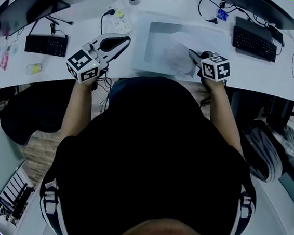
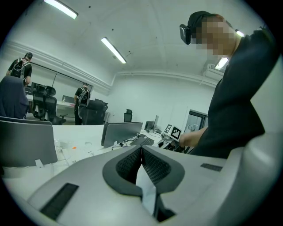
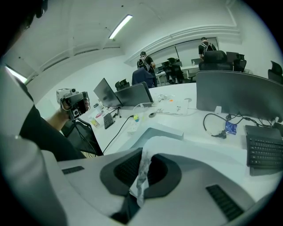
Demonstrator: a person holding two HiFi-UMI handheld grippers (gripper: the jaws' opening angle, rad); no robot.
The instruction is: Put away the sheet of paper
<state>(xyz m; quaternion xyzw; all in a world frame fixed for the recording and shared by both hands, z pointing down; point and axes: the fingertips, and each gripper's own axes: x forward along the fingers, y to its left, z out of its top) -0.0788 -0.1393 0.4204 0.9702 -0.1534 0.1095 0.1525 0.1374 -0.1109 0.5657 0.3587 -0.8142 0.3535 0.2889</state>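
- On the white desk [image 1: 85, 14], over the near right part of a shallow grey tray [image 1: 141, 46], lies the sheet of paper [image 1: 177, 52], one crumpled corner lifted towards the person.
- The right gripper [image 1: 195, 57] is clenched on that corner. Its own view shows the wrinkled edge pinched flat between the dark pads [image 3: 128, 170], with the rest of the sheet draping away to the tray.
- The left gripper [image 1: 125, 40] hangs well apart from the sheet, left of the tray. Its jaws are pressed together on a pale strip [image 2: 146, 187], perhaps a paper scrap; I cannot tell for sure.
- The sheet looks very light and limp. It creases wherever it is squeezed, would likely tear under a sharp pull, and would sag from a single grip.
- The best hold is probably at an edge or corner, as now, with a second grip on the far side to keep it spread.
- The tray seems to hold nothing beside the sheet, though part of its floor is covered.
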